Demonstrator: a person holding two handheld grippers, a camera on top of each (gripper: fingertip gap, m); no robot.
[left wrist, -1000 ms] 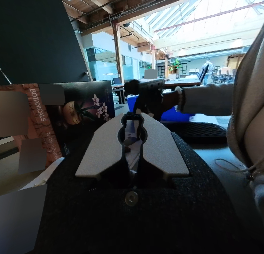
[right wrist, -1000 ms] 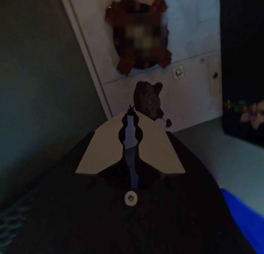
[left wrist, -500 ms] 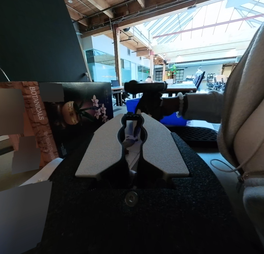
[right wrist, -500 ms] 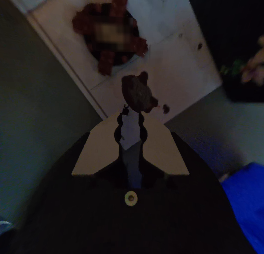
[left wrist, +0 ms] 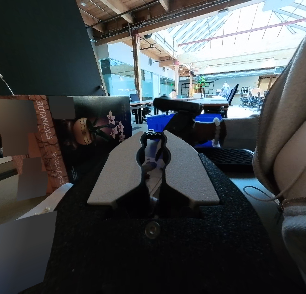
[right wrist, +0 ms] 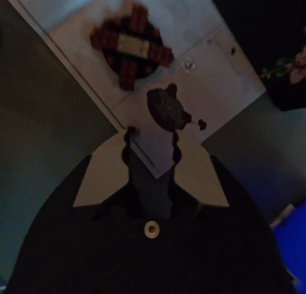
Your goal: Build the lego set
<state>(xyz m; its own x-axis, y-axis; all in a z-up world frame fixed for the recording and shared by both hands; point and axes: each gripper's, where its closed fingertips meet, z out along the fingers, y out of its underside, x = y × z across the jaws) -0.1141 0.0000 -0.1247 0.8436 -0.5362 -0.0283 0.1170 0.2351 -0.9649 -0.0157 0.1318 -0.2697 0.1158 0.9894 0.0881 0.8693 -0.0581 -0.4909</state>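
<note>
My left tongs (left wrist: 153, 135) are nearly closed. Their two tips pinch a small black piece (left wrist: 151, 133) with white marks on top. It sits crosswise, going from one tip to the other, and both tips touch it.

Just to the left of these tongs stands a dark box with pink flowers on it (left wrist: 92, 130). Down through the slit between the fingers I can see a bit of a white booklet page (left wrist: 153, 163) lying flat on the table.

My right tongs (right wrist: 151, 137) are wide apart, and nothing is between them. They point down at the same white booklet (right wrist: 215, 87). The booklet lies slanted, and one of its corners points back at me between the two fingers. On the page are pictures of round brown things, one just past my right tip. There is a small dark blob on my left tip (right wrist: 131, 130), but it is too blurry to tell what it is.

From the left tongs, the right tongs are ahead and a little to the right, held up above a blue bin (left wrist: 157, 122). A black mat with holes (left wrist: 228, 155) lies near the bin. The left tongs are nearer to the flower box.
</note>
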